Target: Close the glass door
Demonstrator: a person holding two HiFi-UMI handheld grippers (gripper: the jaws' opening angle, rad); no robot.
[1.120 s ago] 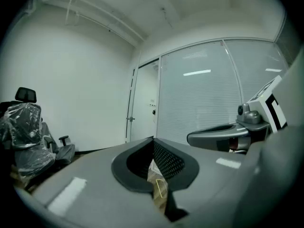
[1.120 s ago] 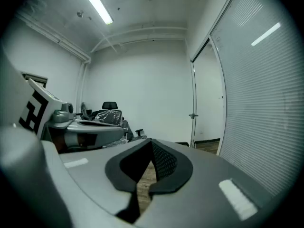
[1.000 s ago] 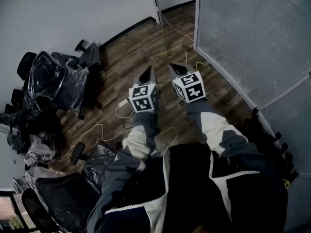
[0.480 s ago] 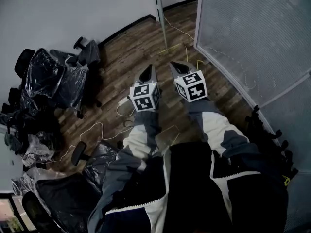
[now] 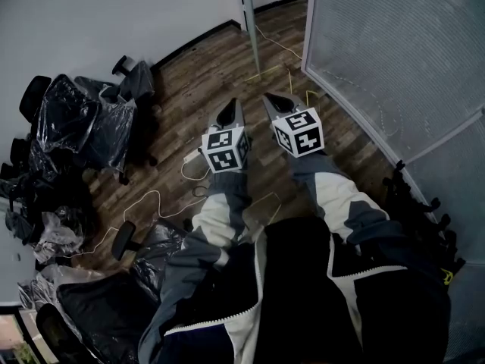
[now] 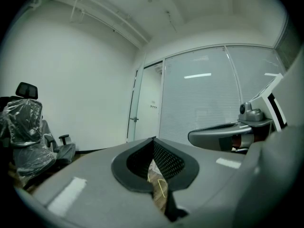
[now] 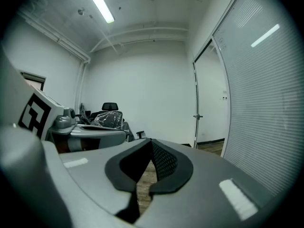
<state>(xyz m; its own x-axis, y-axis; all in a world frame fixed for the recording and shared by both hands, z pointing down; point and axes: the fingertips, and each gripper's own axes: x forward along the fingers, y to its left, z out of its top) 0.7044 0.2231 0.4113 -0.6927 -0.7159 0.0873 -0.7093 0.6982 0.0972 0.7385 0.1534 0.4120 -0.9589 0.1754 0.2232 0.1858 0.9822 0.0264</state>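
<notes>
As I look down in the head view, the left gripper (image 5: 231,108) and the right gripper (image 5: 276,99) sit side by side above the wood floor (image 5: 197,74). They are close but not touching, and both point away from me. A frosted wall (image 5: 394,44) runs along to the right of the right jaws. Chairs wrapped in plastic (image 5: 79,123) are far off to the left of the left jaws. Thin cables (image 5: 151,198) lie on the floor behind those jaws and to their left. A thin upright bar (image 5: 251,29) stands ahead of both jaws.

In the left gripper view, the left jaws are pressed together with nothing between them. The glass door (image 6: 148,103) is well ahead of these jaws and a little to their left. Its handle (image 6: 135,119) is on its left edge. The frosted wall is ahead and to the right.

In the right gripper view, the right jaws are pressed together too and hold nothing. The glass door is well ahead of them and to their right. I cannot tell how wide it stands open.
</notes>
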